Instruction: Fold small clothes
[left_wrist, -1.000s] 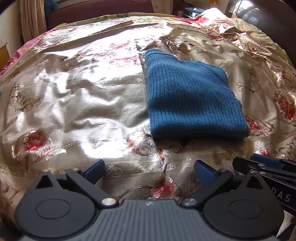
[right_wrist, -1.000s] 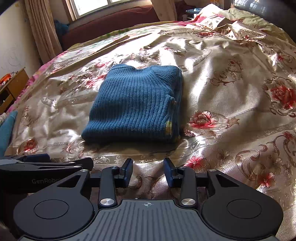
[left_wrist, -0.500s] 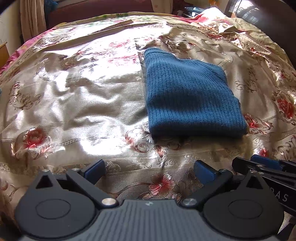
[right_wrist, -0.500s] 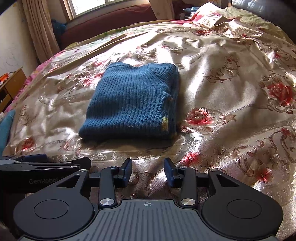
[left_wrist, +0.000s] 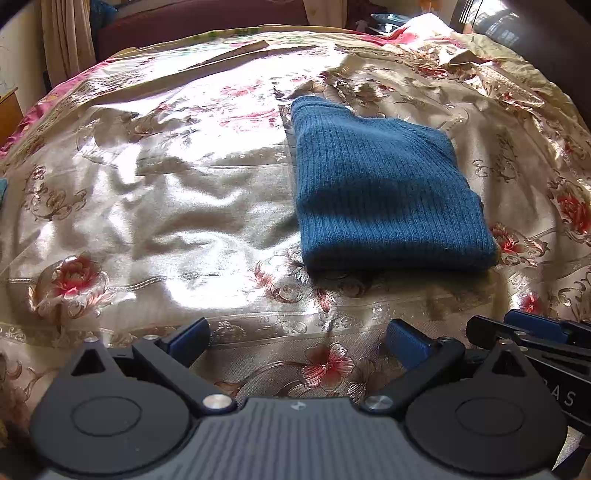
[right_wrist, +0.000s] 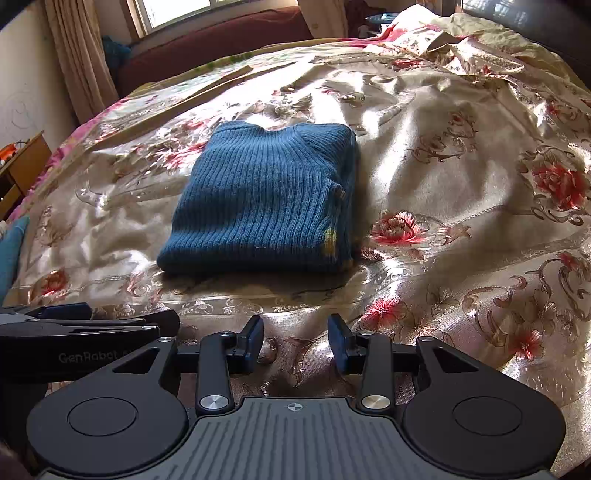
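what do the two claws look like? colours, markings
Both match: matte black linkage arms with silver pivot screws, two round black discs flanking a grey ribbed centre plate bearing a small crosshair mark, and blue finger pads. Left claw; right claw. White "GenRobot" lettering shows on the left claw's side in the right wrist view. No cables or sleeves visible.

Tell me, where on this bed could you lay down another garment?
Bare bedspread lies left of the folded blue sweater, and more to its right. The near strip is tighter, between the sweater and both open tongs.
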